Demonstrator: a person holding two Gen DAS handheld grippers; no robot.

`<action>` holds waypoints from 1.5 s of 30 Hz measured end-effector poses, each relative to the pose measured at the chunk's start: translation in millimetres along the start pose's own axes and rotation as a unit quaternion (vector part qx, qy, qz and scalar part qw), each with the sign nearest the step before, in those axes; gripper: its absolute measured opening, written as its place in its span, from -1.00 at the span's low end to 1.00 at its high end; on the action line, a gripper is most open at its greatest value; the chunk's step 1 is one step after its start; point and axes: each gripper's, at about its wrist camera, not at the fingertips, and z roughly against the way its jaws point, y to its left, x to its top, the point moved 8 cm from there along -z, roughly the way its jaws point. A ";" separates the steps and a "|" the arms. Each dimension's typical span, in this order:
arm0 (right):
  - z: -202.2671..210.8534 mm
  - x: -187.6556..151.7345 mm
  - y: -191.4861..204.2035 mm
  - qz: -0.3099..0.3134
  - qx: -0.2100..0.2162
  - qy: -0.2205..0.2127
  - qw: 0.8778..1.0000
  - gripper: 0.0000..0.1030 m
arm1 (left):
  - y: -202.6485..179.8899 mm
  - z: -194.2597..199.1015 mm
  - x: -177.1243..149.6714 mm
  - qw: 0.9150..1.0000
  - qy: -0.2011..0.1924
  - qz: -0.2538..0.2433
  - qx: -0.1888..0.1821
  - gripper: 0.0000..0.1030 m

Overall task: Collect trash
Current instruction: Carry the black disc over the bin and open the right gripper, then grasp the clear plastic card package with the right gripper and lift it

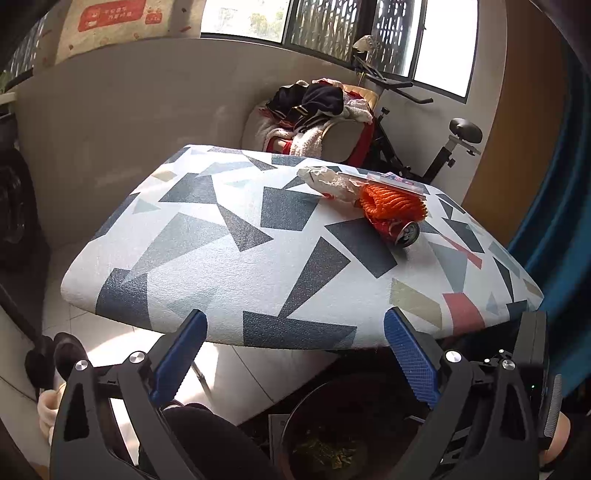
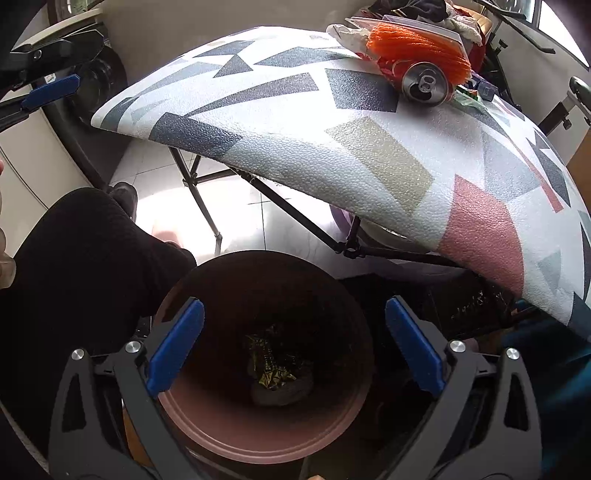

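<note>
A heap of trash lies at the table's far right: a crushed red can (image 1: 402,232) (image 2: 426,85), an orange net (image 1: 393,203) (image 2: 421,44), crumpled paper (image 1: 330,181) (image 2: 349,35) and a clear plastic pack (image 1: 395,181). A round brown bin (image 2: 258,432) (image 1: 295,417) stands on the floor below the table's near edge, with a crumpled shiny wrapper (image 2: 271,363) at its bottom. My right gripper (image 2: 294,345) hangs open over the bin's mouth, nothing between its blue pads. My left gripper (image 1: 295,354) is open at the table's near edge, empty; its blue pad (image 2: 51,90) shows at upper left.
The table (image 1: 236,254) has a geometric-patterned cloth and folding black legs (image 2: 207,206). A person's dark-clothed leg (image 2: 85,258) is left of the bin. Behind the table are a chair heaped with clothes (image 1: 317,110), an exercise bike (image 1: 439,147) and a blue curtain (image 1: 557,206).
</note>
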 end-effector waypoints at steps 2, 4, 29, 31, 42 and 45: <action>2.1 1.4 -2.5 -0.006 0.000 -0.006 1.000 0.88 | -0.6 -0.1 -1.1 1.000 0.002 -0.001 0.000 0.83; 4.0 2.6 -6.2 -0.013 -0.001 -0.010 1.000 0.89 | -1.4 -0.8 -1.3 1.000 0.003 -0.001 -0.001 0.83; 12.1 19.0 -70.8 -0.145 -0.032 -0.057 0.987 0.89 | 7.3 -20.8 -4.2 1.000 0.025 0.011 0.000 0.83; 11.9 28.9 -70.9 -0.134 -0.029 -0.061 0.989 0.89 | 8.2 -24.2 -2.0 1.000 0.024 0.009 0.000 0.83; 35.2 194.7 -110.4 -0.040 -0.102 -0.140 0.984 0.89 | 22.3 -46.1 30.5 1.000 -0.007 0.029 -0.007 0.83; 19.6 237.1 -122.7 -0.035 -0.106 -0.128 0.986 0.89 | 26.3 -55.4 31.0 0.999 -0.007 0.042 -0.007 0.83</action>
